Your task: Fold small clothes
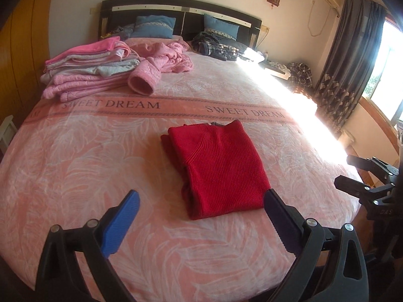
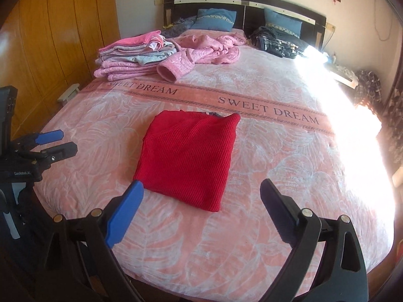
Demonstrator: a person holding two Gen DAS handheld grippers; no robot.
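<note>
Step in hand: I judge the red knit sweater (image 1: 216, 166) as good as folded — it lies as a flat, compact rectangle on the pink bedspread (image 1: 75, 163), with a layer or sleeve edge peeking out along its left side.

Where it lies: near the foot half of the bed, just below the printed band, well apart from the stack of folded pink and grey clothes (image 1: 85, 73) near the left edge of the bed.

My left gripper (image 1: 201, 203): spread wide and holding nothing — its tips are on either side of the sweater's near edge, and whether they touch the knit or the bedspread I cannot tell.

My right gripper (image 2: 201, 193): likewise spread and empty, hovering short of the sweater's near edge.

Next move, as I see it: either lift the folded sweater by its sides and carry it to the stack without letting the layers slide, or start on the crumpled pink quilted garment (image 1: 163, 55) beyond it, which still looks unfolded.

What that calls for: a grip that takes every layer of the thick knit at once, both sides level.

Writing on bedspread: "SWEET DREAM", printed twice along the band (image 2: 267, 109).

Writing on tools: "GenRobot.AI" reads on the left gripper's body in the right wrist view; "DAS" shows on the right gripper's body in the left wrist view, the rest cut off.
</note>
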